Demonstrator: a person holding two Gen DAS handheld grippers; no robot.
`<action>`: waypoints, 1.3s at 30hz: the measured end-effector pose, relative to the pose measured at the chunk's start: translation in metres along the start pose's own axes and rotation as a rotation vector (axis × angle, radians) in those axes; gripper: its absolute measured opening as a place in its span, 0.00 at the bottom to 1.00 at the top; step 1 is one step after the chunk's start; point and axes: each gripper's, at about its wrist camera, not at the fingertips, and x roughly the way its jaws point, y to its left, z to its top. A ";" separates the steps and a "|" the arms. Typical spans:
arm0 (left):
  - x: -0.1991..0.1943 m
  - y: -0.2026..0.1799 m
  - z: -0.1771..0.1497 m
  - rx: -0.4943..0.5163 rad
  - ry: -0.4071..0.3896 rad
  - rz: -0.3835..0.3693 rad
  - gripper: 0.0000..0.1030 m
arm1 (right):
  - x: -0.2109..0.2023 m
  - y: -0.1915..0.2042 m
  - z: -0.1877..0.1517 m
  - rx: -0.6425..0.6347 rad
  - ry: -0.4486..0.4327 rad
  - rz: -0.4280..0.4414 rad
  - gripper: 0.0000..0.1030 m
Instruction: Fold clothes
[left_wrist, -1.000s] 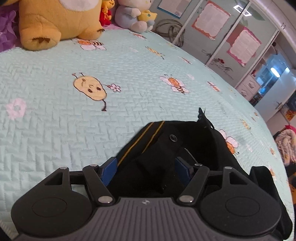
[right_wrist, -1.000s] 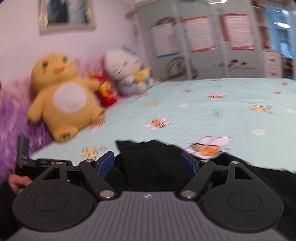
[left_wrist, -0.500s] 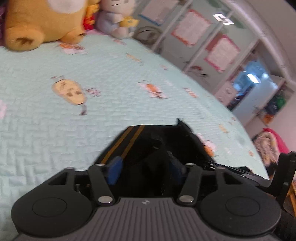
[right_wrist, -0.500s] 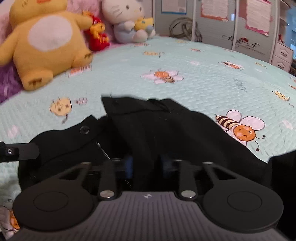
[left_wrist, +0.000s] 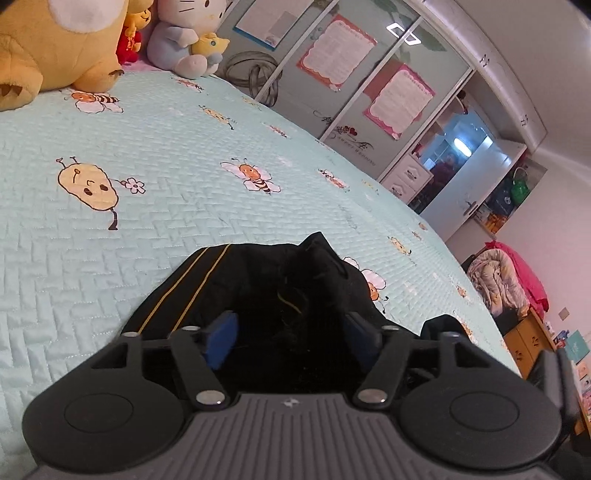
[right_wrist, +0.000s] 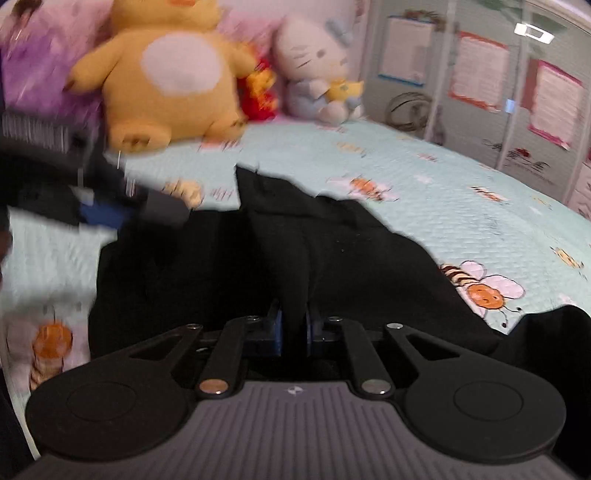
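Observation:
A black garment (left_wrist: 288, 280) with two thin yellow stripes (left_wrist: 184, 295) lies bunched on the mint quilted bed (left_wrist: 166, 221). My left gripper (left_wrist: 291, 336) sits low over its near edge. Its jaws are opening, the blue pads stand wide apart, and loose black cloth lies between them. In the right wrist view the same garment (right_wrist: 351, 251) spreads across the bed (right_wrist: 461, 206). My right gripper (right_wrist: 293, 325) is closing, its pads pinched on a raised fold of the black cloth. The left gripper's blurred fingers (right_wrist: 107, 214) show at the garment's far left edge.
A big yellow plush (left_wrist: 55, 44), a small red toy and a white cat plush (left_wrist: 184, 37) sit at the head of the bed. Wardrobe doors (left_wrist: 332, 74) with pink posters stand beyond the far side. A heap of bedding (left_wrist: 506, 280) lies off to the right.
My right gripper came down onto the garment and went from wide open to pinched on a fold. My left jaws narrowed on the cloth, then spread wide again, and the left view tilted.

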 end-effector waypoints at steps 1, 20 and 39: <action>0.001 0.000 0.002 0.000 0.005 0.000 0.69 | 0.004 0.004 0.000 -0.033 0.013 -0.003 0.11; 0.026 -0.007 0.016 0.008 0.074 -0.042 0.74 | 0.009 0.020 -0.013 -0.066 -0.006 -0.037 0.19; 0.015 0.041 0.040 -0.069 0.083 -0.012 0.75 | 0.006 0.018 -0.017 -0.067 -0.033 -0.042 0.19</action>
